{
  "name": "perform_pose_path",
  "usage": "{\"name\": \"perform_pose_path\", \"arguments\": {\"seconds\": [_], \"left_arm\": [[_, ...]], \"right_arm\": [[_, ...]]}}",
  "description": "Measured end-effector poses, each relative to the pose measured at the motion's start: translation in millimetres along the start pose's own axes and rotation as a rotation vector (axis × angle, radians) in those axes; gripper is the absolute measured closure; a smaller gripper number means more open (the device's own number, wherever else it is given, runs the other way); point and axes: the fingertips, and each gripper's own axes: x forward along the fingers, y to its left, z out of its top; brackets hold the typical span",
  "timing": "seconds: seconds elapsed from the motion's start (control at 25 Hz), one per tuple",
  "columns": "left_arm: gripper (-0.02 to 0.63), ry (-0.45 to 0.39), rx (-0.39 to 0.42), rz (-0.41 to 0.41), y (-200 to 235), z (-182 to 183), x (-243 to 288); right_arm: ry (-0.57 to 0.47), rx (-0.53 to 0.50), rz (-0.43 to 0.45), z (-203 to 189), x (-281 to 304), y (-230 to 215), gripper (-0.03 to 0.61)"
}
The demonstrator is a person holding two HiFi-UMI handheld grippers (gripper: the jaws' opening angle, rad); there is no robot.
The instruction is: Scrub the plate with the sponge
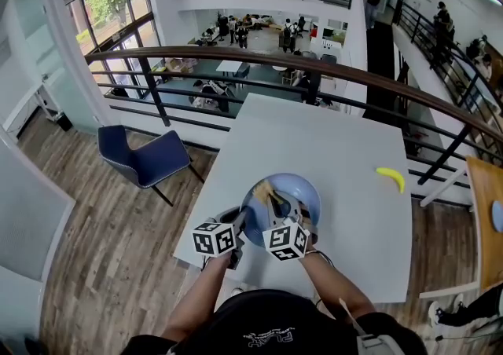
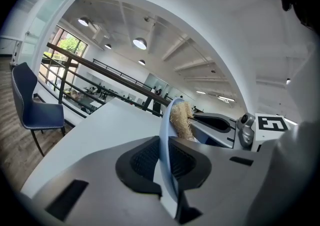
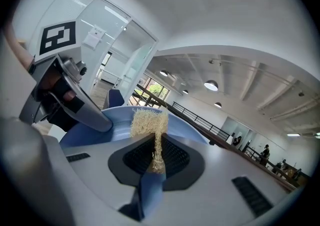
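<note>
Lower centre of the head view: the left gripper (image 1: 244, 221) pinches the plate (image 1: 305, 191) by its rim, tilted over the table (image 1: 330, 141). With so thin a hold, hard scrubbing could lever the plate loose. Just right, the right gripper (image 1: 277, 206) clamps the sponge (image 1: 262, 188) at the plate's face. Only a narrow strip is caught, so it may pull out.

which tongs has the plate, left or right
The left tongs, clamped on the rim of the pale blue round plate. The right tongs instead grip the tan fibrous sponge.
</note>
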Motion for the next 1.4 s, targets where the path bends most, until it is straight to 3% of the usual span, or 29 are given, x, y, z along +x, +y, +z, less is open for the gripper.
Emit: {"name": "perform_pose_path", "arguments": {"seconds": [0.64, 0.92, 1.2, 1.4], "left_arm": [[0.578, -0.013, -0.005, 0.006, 7, 10, 0], [0.577, -0.028, -0.004, 0.002, 9, 14, 0], [0.575, -0.029, 0.024, 0.025, 6, 16, -2], [0.578, -0.037, 0.026, 0.041, 7, 15, -2]], "right_arm": [[0.087, 0.104, -0.145, -49, -6, -69, 0.535], [0.130, 0.138, -0.190, -74, -18, -76, 0.535], [0.157, 0.145, -0.179, -85, -26, -71, 0.535], [0.103, 0.146, -0.211, -73, -35, -71, 0.535]]}}
